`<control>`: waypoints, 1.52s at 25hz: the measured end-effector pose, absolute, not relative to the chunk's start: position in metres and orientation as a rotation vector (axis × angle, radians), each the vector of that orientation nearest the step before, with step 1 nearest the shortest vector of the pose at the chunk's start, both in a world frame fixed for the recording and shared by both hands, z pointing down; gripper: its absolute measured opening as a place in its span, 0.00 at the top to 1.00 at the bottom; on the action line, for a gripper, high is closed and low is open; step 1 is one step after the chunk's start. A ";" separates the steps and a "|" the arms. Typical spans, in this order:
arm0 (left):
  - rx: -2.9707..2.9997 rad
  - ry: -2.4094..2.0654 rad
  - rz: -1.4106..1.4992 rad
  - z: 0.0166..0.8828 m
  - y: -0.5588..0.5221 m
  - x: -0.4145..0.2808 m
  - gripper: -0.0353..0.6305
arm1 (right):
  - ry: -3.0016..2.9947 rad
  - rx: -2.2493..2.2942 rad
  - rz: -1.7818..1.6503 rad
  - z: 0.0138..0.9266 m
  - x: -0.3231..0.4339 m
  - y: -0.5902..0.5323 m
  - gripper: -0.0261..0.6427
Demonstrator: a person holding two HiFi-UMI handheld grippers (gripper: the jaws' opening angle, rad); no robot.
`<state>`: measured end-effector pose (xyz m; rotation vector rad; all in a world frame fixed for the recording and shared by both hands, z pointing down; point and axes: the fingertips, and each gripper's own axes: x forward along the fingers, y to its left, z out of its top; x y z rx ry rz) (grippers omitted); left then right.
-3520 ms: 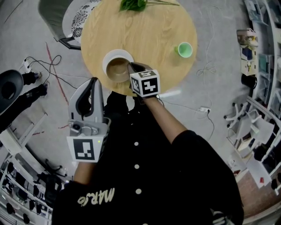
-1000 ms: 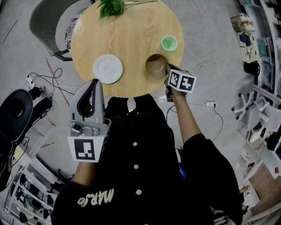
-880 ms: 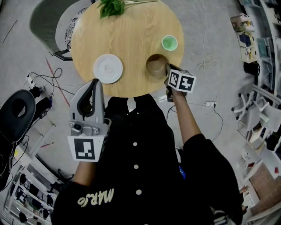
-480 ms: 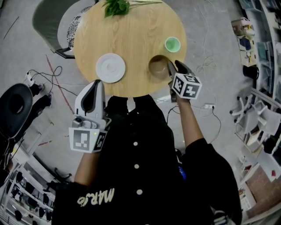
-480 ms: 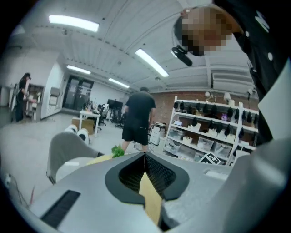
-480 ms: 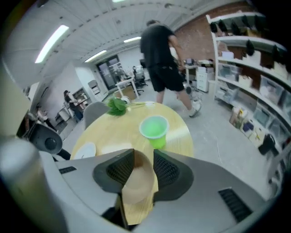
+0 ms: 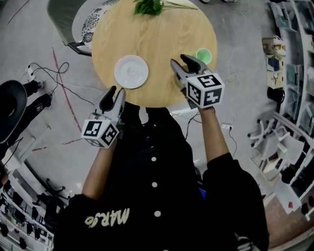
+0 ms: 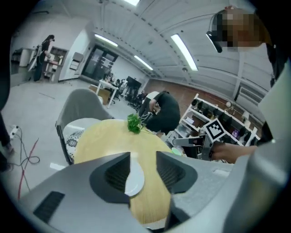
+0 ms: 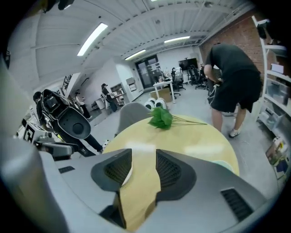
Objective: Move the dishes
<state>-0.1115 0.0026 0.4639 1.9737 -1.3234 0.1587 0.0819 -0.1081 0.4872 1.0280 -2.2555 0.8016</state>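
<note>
A white saucer (image 7: 131, 71) lies on the round wooden table (image 7: 157, 37), left of centre, and a small green cup (image 7: 204, 55) stands near the right rim. My right gripper (image 7: 178, 59) hovers over the table's near right part; its jaws have just been opening and stand open with nothing between them. It covers the spot where the brown cup stood, so no view shows that cup. My left gripper (image 7: 117, 91) sits at the near table edge below the saucer. Its jaws have also just been opening and are empty. In the left gripper view the saucer (image 8: 134, 177) shows through the gap.
A green leafy sprig (image 7: 149, 6) lies at the table's far edge. A grey chair (image 7: 73, 19) stands at the far left, with cables (image 7: 54, 73) on the floor and a black round seat (image 7: 10, 105) at the left. Shelves (image 7: 294, 44) line the right side.
The right gripper has let go of the brown cup, opened and risen toward the camera. The left gripper has dropped toward the table edge and its jaws have parted.
</note>
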 end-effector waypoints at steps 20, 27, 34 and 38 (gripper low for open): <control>1.648 -1.280 0.196 0.593 0.007 -0.159 0.60 | -2.112 0.712 0.945 0.583 -0.046 -0.088 0.65; 1.543 -1.261 0.158 0.616 0.005 -0.160 0.60 | -2.003 0.710 0.968 0.622 -0.054 -0.083 0.66; 1.485 -1.234 0.115 0.626 0.004 -0.158 0.60 | -1.955 0.726 0.953 0.636 -0.054 -0.089 0.70; 1.478 -1.219 0.110 0.631 0.003 -0.156 0.61 | -1.945 0.723 0.959 0.645 -0.058 -0.091 0.70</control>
